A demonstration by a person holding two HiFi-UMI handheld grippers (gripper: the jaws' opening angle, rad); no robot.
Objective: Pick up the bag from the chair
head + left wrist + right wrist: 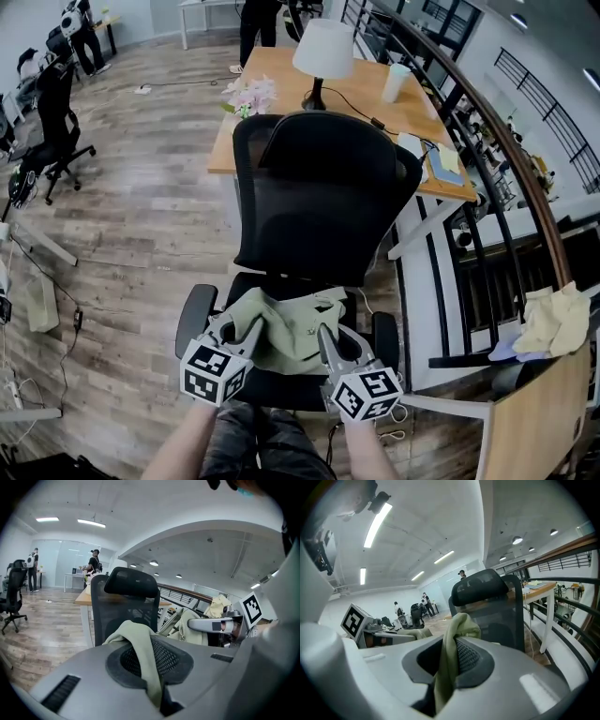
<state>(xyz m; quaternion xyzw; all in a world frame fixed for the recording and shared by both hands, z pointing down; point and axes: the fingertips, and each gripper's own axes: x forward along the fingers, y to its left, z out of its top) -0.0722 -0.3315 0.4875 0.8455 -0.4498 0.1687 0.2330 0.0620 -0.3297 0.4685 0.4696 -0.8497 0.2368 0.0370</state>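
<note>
A pale green fabric bag (292, 328) lies on the seat of a black mesh office chair (314, 202). My left gripper (246, 336) is shut on a fold of the bag's fabric (143, 656) at its left side. At the bag's right side my right gripper (324, 337) is also shut, with a strip of the fabric (451, 660) pinched between its jaws. Both grippers sit just above the front of the seat, side by side. The bag's zipper (183, 629) shows in the left gripper view, beside the other gripper (220, 624).
Behind the chair stands a wooden desk (281, 98) with a white lamp (323, 52), flowers (248, 96) and a cup (396, 82). A railing (487, 187) runs along the right. Another black chair (52, 122) stands far left. People stand at the far end of the room.
</note>
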